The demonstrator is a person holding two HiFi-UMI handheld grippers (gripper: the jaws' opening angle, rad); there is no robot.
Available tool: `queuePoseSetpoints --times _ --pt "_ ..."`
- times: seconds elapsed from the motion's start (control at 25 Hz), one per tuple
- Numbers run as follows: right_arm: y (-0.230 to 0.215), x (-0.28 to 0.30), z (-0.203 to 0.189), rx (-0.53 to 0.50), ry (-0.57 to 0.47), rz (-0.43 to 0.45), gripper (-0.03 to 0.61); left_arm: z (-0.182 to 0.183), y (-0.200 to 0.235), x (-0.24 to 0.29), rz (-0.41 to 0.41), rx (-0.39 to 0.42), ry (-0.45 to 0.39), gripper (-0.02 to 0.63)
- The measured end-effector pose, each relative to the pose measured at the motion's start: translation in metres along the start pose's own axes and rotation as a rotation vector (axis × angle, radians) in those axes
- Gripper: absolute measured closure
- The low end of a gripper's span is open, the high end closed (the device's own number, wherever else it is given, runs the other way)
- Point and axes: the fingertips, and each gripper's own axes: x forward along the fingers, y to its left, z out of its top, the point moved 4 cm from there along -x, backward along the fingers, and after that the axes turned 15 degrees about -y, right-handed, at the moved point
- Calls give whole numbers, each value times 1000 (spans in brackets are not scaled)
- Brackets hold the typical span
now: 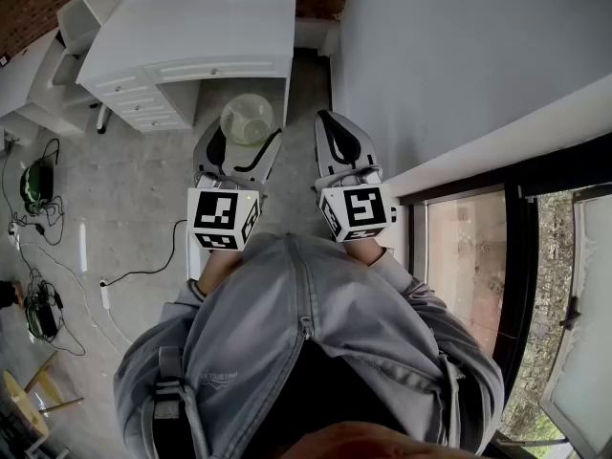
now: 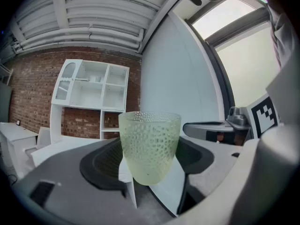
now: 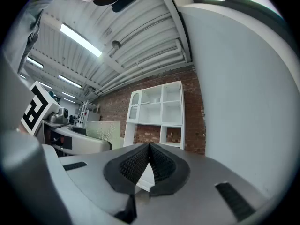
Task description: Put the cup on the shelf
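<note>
**Cup gripped in the left tool, shelf ahead**

The pale green, dimpled cup (image 2: pixel 150 146) sits upright between the jaws of the left tool (image 1: pixel 239 143), which are spread wide and press on its sides. Just to its right, the right tool (image 3: pixel 149 159) has its jaws closed together (nothing between them). The white shelf (image 2: pixel 91 95) stands well ahead of both, against a brick wall (image 2: pixel 28 90).

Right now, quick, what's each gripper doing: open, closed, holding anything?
Left gripper: closed on the pale green dimpled cup.
Right gripper: closed, jaws together, holding nothing.
</note>
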Motion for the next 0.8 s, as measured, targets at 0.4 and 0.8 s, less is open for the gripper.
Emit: queuePoseSetpoints --times 0.4,0.8 --pt "2 14 -6 -7 2 5 552 -2 9 8 -12 4 -4 259" --pt "9 39 -17 23 -18 -12 552 -9 35 20 -43 0 -3 259"
